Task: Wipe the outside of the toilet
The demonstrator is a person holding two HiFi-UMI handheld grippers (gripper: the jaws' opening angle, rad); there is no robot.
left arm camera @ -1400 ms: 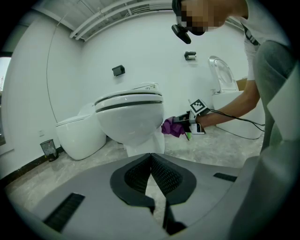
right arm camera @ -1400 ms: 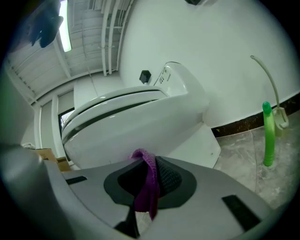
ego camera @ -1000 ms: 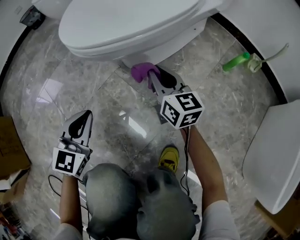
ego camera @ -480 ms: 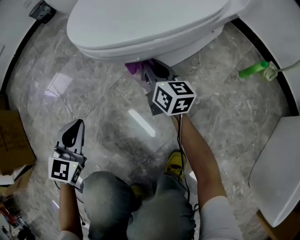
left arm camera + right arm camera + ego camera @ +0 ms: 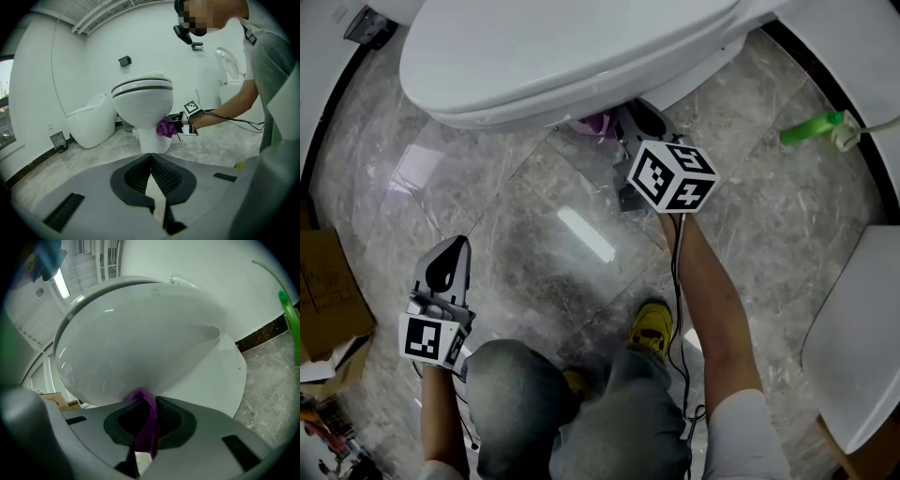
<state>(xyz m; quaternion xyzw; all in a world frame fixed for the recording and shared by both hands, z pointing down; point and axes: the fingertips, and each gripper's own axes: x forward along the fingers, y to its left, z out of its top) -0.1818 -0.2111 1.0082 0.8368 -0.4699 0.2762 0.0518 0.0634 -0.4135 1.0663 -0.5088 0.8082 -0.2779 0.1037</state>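
Note:
A white toilet fills the top of the head view, and its bowl looms close in the right gripper view. My right gripper is shut on a purple cloth, which presses against the underside of the bowl where it meets the pedestal. Only a bit of the purple cloth shows under the rim in the head view; from the side the cloth sits against the pedestal. My left gripper hangs low at the left over the floor, shut and holding nothing.
A green spray bottle lies on the marble floor at the right. A second toilet's white lid sits at the far right. Cardboard boxes stand at the left edge. A small dark bin is at top left. A yellow shoe is below.
My right gripper has carried the purple cloth further under the bowl and to the right along the pedestal. The left gripper dropped lower and has since held still.

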